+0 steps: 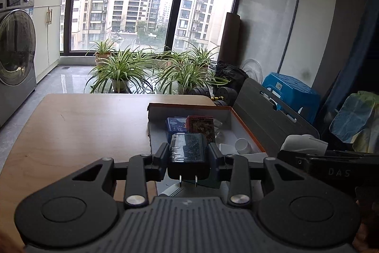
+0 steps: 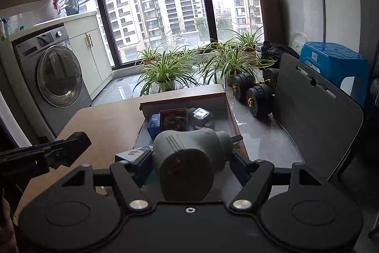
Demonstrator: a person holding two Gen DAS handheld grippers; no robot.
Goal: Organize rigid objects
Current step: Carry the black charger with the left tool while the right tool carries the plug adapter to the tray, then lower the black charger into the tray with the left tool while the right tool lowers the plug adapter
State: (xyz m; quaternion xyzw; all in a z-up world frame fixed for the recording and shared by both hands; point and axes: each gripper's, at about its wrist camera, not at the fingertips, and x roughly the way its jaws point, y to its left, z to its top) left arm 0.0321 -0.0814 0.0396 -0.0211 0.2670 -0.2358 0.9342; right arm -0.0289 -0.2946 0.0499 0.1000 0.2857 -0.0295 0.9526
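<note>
Above box (image 1: 246, 129): charger (image 1: 188, 155) clamped in left claw (image 1: 188, 153).

Legible text, one item: the letters "DAS", pale on black, on the body of the right gripper (image 1: 336, 170) at the right edge of the left wrist view. Printing on boxes and on the washing machine: too small to read.

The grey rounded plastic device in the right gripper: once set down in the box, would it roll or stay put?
The grey rounded plastic device has a round, barrel-like body, so it would probably roll if laid on its side. Its smooth matte shell looks rigid and may slip between the right gripper's pads. In the shallow orange-edged box, neighbouring items might stop it.
</note>
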